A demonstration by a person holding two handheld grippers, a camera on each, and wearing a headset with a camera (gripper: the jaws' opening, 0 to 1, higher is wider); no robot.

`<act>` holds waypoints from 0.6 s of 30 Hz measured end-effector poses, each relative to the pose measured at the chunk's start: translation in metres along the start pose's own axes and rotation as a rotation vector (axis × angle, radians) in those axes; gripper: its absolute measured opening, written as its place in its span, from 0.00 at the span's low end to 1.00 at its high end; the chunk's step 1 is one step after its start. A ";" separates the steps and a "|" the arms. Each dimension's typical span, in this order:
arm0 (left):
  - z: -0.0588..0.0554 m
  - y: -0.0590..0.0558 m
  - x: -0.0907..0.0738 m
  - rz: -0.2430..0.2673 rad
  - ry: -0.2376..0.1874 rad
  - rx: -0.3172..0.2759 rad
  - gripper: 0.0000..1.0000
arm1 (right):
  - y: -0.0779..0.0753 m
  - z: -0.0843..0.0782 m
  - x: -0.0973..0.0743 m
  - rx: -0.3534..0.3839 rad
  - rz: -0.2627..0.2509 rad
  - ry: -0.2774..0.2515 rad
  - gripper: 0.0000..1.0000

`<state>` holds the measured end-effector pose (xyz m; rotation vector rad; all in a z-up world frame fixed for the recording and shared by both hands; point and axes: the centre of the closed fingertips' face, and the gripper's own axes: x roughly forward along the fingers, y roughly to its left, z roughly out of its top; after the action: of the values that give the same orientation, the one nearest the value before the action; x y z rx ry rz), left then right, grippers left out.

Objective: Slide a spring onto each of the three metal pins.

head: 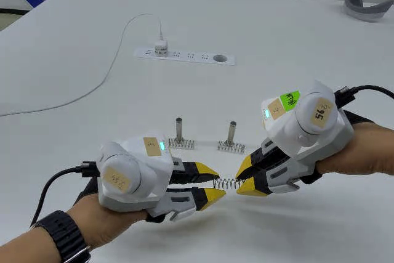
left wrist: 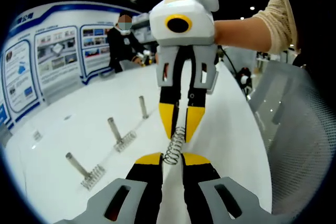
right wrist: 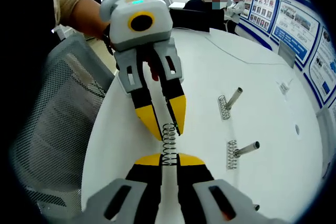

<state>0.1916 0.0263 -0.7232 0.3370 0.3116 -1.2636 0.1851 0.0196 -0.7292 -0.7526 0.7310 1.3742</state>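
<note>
we hold the spring (head: 228, 183) spanned level above the desk (head: 74, 60), with the left hand-held gripper (head: 209, 184) and the right hand-held gripper (head: 247, 178) each pinched closed on one end. to do this well, we should release one end, stand the thin wire coil upright, and lower its open mouth squarely over the smooth, straight metal pin (left wrist: 143, 106) that stands bare.

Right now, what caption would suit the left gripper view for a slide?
The left gripper and right gripper hold one spring end to end near three metal pins.
</note>
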 end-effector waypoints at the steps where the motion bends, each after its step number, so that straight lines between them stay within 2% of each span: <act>1: 0.000 0.000 0.000 0.000 0.001 0.002 0.14 | 0.000 0.000 0.000 -0.003 0.000 0.002 0.11; 12: -0.001 -0.002 0.001 -0.009 0.010 0.029 0.12 | 0.002 0.007 -0.008 -0.021 -0.005 0.004 0.11; 18: -0.001 -0.003 0.001 -0.011 0.018 0.034 0.11 | 0.003 0.019 -0.015 -0.024 -0.010 -0.016 0.12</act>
<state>0.1892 0.0249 -0.7253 0.3763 0.3079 -1.2780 0.1812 0.0271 -0.7060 -0.7625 0.6985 1.3812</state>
